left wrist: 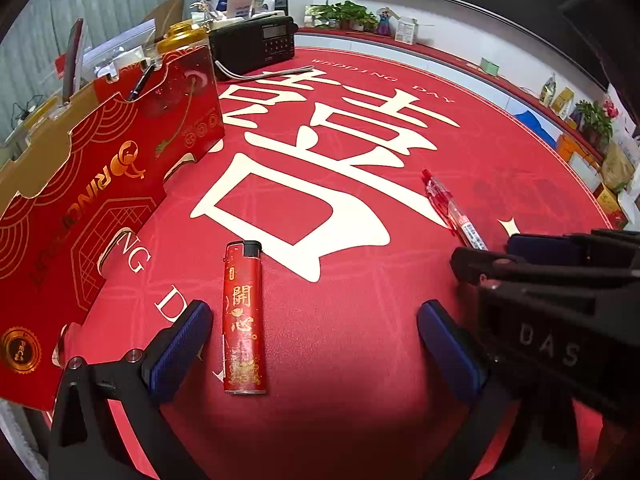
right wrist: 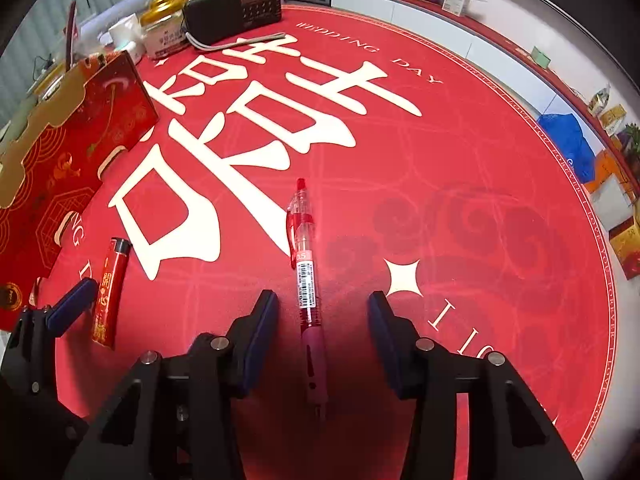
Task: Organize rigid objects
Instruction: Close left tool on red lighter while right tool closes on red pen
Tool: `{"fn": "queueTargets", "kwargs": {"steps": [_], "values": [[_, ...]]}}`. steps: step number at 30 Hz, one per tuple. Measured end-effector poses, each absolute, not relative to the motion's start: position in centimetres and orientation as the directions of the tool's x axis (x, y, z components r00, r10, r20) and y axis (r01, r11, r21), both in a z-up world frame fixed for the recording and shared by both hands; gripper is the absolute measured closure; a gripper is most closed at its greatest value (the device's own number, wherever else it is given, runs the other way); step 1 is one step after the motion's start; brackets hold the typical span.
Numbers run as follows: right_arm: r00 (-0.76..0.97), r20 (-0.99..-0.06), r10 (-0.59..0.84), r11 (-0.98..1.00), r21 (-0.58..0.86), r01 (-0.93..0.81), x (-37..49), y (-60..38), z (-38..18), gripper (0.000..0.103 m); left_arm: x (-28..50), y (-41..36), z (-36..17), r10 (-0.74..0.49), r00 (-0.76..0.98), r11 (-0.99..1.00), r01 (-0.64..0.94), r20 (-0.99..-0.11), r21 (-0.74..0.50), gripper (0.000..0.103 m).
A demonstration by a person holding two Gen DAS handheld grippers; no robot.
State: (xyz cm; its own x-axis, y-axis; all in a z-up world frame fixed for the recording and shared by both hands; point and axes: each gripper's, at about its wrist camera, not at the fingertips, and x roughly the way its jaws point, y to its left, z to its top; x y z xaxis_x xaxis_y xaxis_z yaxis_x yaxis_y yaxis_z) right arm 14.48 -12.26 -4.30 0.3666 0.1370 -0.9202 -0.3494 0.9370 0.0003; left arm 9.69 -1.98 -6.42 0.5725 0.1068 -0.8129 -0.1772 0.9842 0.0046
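Start at your far left, where the red box (left wrist: 100,184) stands open-topped just beyond your left gripper (left wrist: 316,344), with a black pen (left wrist: 140,82) already poking out of it; that looks like the place things are meant to go. Your left gripper's jaws stand wide open and grip nothing. The lighter (left wrist: 244,320) lies flat on the red tablecloth (left wrist: 360,200) between them, close beside the left pad and well clear of the right one, its black cap pointing away from you. It should be light, stiff and rather slick on its printed sleeve, so take it across the middle of the body, below the cap, and squeeze firmly enough that it cannot twist out. Move on to your right gripper (right wrist: 324,332): its jaws are part open with neither pad touching anything. The red pen (right wrist: 306,276) lies lengthwise between them, running away from you, its pink rubber grip section under the gap and its clear barrel and clip reaching past the fingertips. It sits a little nearer the left pad. The pen is light and stiff but round, so it may roll as one pad reaches it first; centre the gap over it and close on the rubber section, which should slip least. Both things lie free, apart from each other.
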Motion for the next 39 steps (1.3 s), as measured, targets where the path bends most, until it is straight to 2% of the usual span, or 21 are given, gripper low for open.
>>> {"fn": "queueTargets", "kwargs": {"steps": [27,29,30,31,32,34,35,36,37,39], "values": [[0.360,-0.924,0.131,0.929,-0.012,-0.370,14.6,-11.9,-4.3,0.054,10.2,-2.2,-6.5,0.122,0.570,0.979,-0.202,-0.813,0.005,0.001],[0.356,-0.925,0.136,0.931,-0.004,-0.366,14.6,-12.0,-4.3,0.057,10.3,-2.3,-6.4,0.115,0.568,0.981,-0.194,-0.815,0.003,0.003],[0.354,-0.925,0.140,0.928,-0.002,-0.374,14.4,-11.9,-4.2,0.075,10.4,-2.4,-6.3,0.106,0.568,0.984,-0.180,-0.816,0.003,0.007],[0.347,-0.927,0.141,0.923,-0.003,-0.385,14.3,-11.7,-4.1,0.087,10.3,-2.5,-6.2,0.097,0.570,0.986,-0.167,-0.816,0.001,0.010],[0.346,-0.928,0.136,0.924,-0.008,-0.383,14.1,-11.6,-4.1,0.092,10.2,-2.8,-6.1,0.087,0.572,0.989,-0.150,-0.816,0.000,0.016],[0.343,-0.926,0.156,0.933,0.024,-0.360,14.0,-12.3,-4.1,0.093,10.0,-3.1,-5.8,0.066,0.580,0.993,-0.115,-0.812,-0.001,0.033],[0.340,-0.925,0.172,0.939,0.049,-0.339,13.9,-12.8,-4.1,0.093,9.8,-3.3,-5.6,0.054,0.584,0.995,-0.096,-0.810,-0.002,0.048],[0.342,-0.921,0.188,0.946,0.075,-0.317,13.7,-13.5,-3.9,0.092,9.7,-3.3,-5.4,0.042,0.587,0.997,-0.077,-0.809,-0.004,0.071],[0.351,-0.914,0.201,0.950,0.094,-0.299,13.5,-14.2,-3.6,0.092,9.7,-3.2,-5.3,0.021,0.583,0.998,-0.056,-0.812,-0.014,0.083],[0.378,-0.901,0.211,0.955,0.108,-0.276,12.8,-15.4,-2.8,0.092,9.7,-2.7,-5.2,-0.034,0.567,0.997,-0.037,-0.823,-0.067,0.083]]}}
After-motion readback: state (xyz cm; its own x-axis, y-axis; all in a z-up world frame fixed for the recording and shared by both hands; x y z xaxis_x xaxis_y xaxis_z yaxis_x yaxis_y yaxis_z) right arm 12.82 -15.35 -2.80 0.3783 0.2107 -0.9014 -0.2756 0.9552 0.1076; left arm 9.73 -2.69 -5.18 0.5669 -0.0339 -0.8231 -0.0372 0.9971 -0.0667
